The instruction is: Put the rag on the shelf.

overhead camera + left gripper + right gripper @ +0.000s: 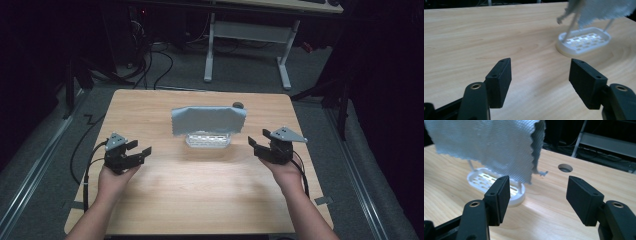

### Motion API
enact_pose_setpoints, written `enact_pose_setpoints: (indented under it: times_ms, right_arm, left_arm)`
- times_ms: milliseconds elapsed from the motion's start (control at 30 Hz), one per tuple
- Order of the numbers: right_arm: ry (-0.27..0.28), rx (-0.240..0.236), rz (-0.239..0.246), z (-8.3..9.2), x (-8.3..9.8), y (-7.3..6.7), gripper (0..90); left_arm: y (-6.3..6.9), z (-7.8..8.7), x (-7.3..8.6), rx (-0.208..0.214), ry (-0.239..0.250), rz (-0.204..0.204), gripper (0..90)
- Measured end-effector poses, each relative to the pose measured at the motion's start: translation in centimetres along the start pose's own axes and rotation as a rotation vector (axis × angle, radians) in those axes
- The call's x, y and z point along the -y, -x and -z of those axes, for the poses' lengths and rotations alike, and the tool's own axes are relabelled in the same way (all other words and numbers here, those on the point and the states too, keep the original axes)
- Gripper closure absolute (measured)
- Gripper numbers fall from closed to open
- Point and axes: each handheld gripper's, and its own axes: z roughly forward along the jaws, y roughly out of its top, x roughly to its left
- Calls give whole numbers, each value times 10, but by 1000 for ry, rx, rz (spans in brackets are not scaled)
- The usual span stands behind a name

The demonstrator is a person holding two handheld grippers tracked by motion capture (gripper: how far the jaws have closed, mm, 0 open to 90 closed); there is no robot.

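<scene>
Cloth (209, 120) hangs over a small white rack (208, 140) in the middle of the table (200, 200). It could slip off if a claw bumps the thin rack. Left gripper (139, 150) and right gripper (255, 146) sit on each side, well apart from it, both spread wide and holding nothing. The cloth hides the rack's top, so how it hangs is hard to tell.
</scene>
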Motion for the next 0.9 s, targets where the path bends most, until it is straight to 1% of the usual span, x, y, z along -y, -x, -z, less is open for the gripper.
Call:
enact_pose_setpoints:
  times_ms: [33, 67, 167, 267, 333, 400, 433, 467, 500, 533, 567, 600, 633, 667, 700, 733, 767, 800, 833, 867, 900]
  right_arm:
    - [-12, -19, 3, 4, 6, -5, 331]
    - [-2, -21, -1, 6, 10, -8, 330]
    - [-16, -33, -10, 11, 21, -16, 318]
    - [-23, -44, 3, 15, 36, -26, 315]
    - [-62, -49, 7, 17, 46, -36, 312]
    - [-105, -58, 22, 16, 58, -47, 283]
    - [-105, -58, 22, 16, 58, -47, 283]
    - [-138, -53, 41, 17, 73, -61, 277]
    - [-143, -53, 38, 18, 78, -66, 272]
    - [-143, -53, 38, 18, 78, -66, 272]
    - [-151, -58, 29, 19, 86, -72, 268]
    - [-151, -59, 28, 24, 105, -86, 281]
    - [-166, -75, 28, 25, 112, -92, 288]
    - [-166, -75, 28, 25, 112, -92, 288]
    - [-176, -119, 35, 24, 114, -97, 271]
    - [-180, -141, 103, 22, 112, -106, 271]
    - [-180, -141, 103, 22, 112, -106, 271]
    - [-165, -131, 130, 21, 109, -109, 277]
    - [-165, -131, 130, 21, 109, -109, 277]
    - [-164, -143, 119, 17, 109, -110, 271]
    - [-165, -152, 120, 16, 109, -110, 269]
  left_arm:
    - [9, 2, 3, 20, 0, -4, 348]
    - [14, 3, 5, 30, -2, -10, 346]
    - [31, 2, 11, 65, -6, -21, 341]
    - [50, -2, 17, 106, -25, -40, 339]
    - [64, -4, 21, 147, -21, -50, 339]
    - [80, -9, 26, 185, -37, -62, 335]
    - [80, -9, 26, 185, -37, -62, 330]
    - [95, -13, 35, 206, -77, -79, 321]
    - [103, -14, 41, 210, -102, -82, 319]
    - [103, -14, 41, 210, -102, -82, 328]
    - [110, -14, 48, 210, -120, -83, 328]
    - [123, -14, 54, 247, -176, -88, 358]
    - [128, -14, 55, 264, -191, -114, 329]
    - [128, -14, 55, 264, -191, -114, 314]
    - [132, -15, 57, 267, -195, -138, 314]
    - [135, -19, 59, 268, -228, -172, 304]
    - [135, -19, 59, 268, -228, -172, 301]
    - [135, -22, 60, 267, -235, -158, 302]
    - [135, -22, 60, 267, -235, -158, 305]
    - [133, -23, 60, 275, -231, -141, 306]
    - [133, -23, 60, 275, -231, -141, 306]
